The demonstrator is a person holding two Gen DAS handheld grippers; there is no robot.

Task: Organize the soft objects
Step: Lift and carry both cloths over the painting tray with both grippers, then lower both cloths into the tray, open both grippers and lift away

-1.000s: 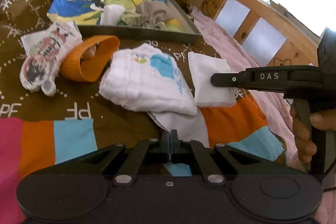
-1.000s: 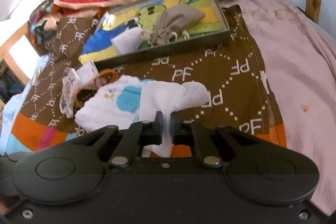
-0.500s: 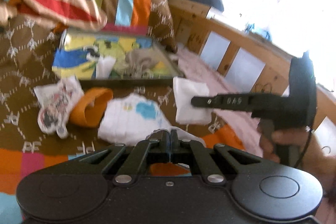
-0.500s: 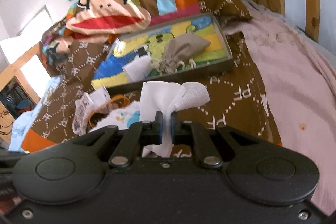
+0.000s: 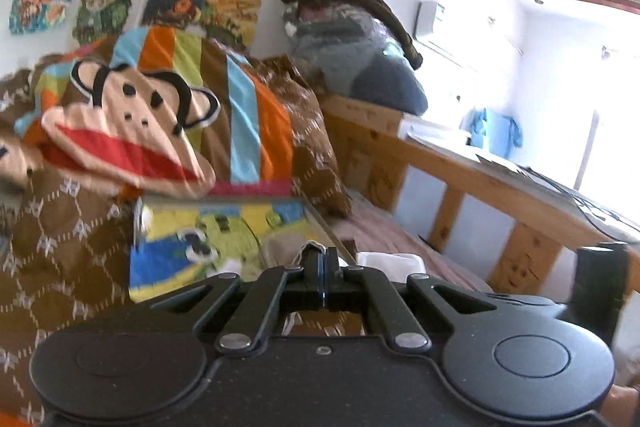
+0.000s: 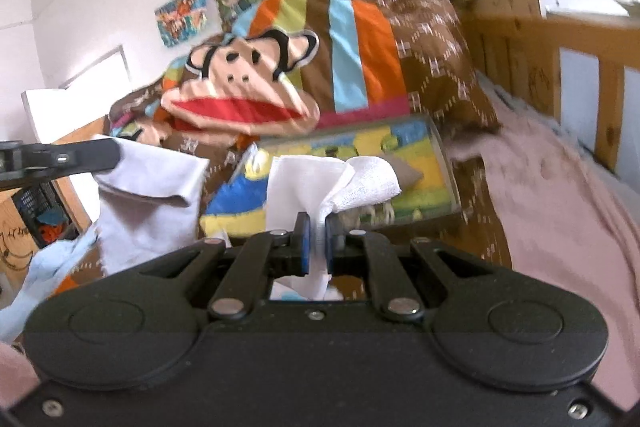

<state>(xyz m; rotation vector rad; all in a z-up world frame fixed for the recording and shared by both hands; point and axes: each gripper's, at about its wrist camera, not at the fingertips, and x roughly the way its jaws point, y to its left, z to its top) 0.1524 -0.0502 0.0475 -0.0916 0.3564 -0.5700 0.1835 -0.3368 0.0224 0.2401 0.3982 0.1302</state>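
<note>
White cloth (image 6: pixel 352 183) hangs pinched in both closed hand-held grippers before the tray (image 6: pixel 438 139) holding a grey pouch (image 6: pixel 406 173).

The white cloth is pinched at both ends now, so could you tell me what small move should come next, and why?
Probably draw the two grippers apart to spread the white cloth: it hangs bunched between the right gripper and left gripper, above the tray.

White gauzy cloth (image 6: pixel 320 183) — bunched, pinched between jaws, lifted before tray (image 6: pixel 440 147), pale cloth (image 6: pixel 148 183) draped alongside
</note>
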